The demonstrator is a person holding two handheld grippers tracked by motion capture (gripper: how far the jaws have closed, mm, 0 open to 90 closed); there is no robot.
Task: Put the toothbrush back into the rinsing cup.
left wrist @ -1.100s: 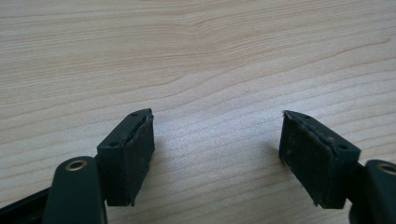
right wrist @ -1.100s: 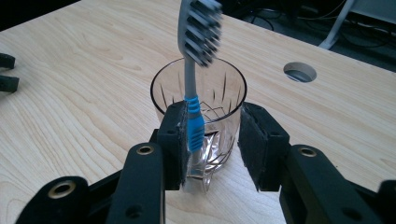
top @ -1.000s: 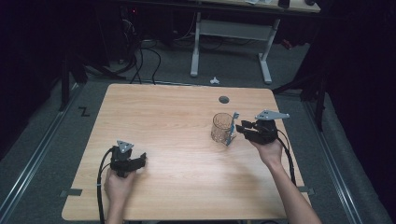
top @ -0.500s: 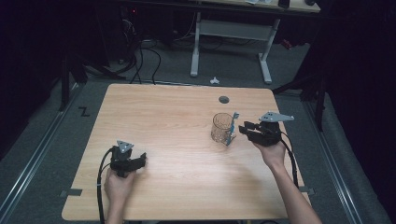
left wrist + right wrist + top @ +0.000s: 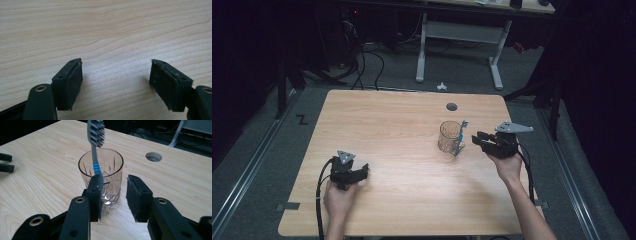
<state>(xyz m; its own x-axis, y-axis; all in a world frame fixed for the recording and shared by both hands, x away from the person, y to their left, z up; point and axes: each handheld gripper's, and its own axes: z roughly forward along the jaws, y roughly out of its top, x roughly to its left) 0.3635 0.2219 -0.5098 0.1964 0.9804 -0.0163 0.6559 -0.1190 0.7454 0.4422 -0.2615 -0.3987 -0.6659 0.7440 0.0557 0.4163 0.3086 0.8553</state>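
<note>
Clear cut-patterned glass (image 5: 101, 171), grey-blue toothbrush (image 5: 95, 142), pale woodgrain table (image 5: 387, 120).

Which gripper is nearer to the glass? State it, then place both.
Right. The right gripper sits just beside the glass, by the toothbrush leaning against it. The left gripper rests far off near the table's front left.

A light wooden table with a rounded-corner top (image 5: 377, 120) stands on a grey carpeted floor (image 5: 272, 125), and a round cable hole (image 5: 451, 106) is cut near its far edge. Beyond it stands a white metal desk frame (image 5: 459, 35), with black cables (image 5: 362, 55) tangled on the floor to its left. A small white object (image 5: 441, 86) lies just past the table's far edge. A black Z-shaped mark (image 5: 301, 119) sits on the floor at left. The surroundings are dark.
</note>
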